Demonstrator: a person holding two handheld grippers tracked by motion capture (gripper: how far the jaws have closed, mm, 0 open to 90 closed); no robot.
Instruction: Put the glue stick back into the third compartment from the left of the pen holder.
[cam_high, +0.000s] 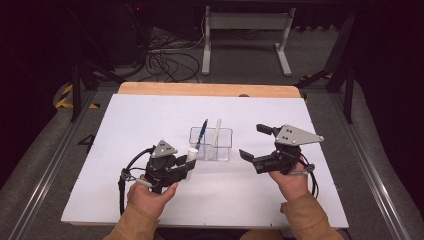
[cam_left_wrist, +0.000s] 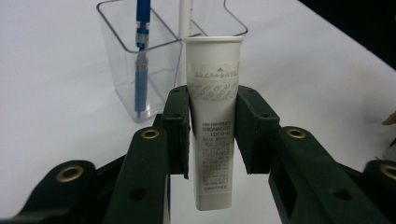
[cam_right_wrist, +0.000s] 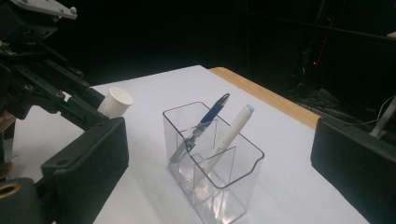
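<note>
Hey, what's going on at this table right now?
A person works at a white table with a hand-held gripper in each hand. The left hand-held gripper is shut on a white tube, holding it just short of a clear organizer. A blue pen and a white pen already lean in the organizer. The right hand-held gripper is open, holding nothing, to the organizer's right.

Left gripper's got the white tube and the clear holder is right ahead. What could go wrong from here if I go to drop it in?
1. The tube is pinched mid-body between the left gripper's jaws; it is soft-looking, so it may slip or tilt on release.
2. The blue pen and white pen lean across the holder; the tube could knock them.
3. The holder looks light and could tip or slide, since the open right gripper isn't steadying it.
</note>
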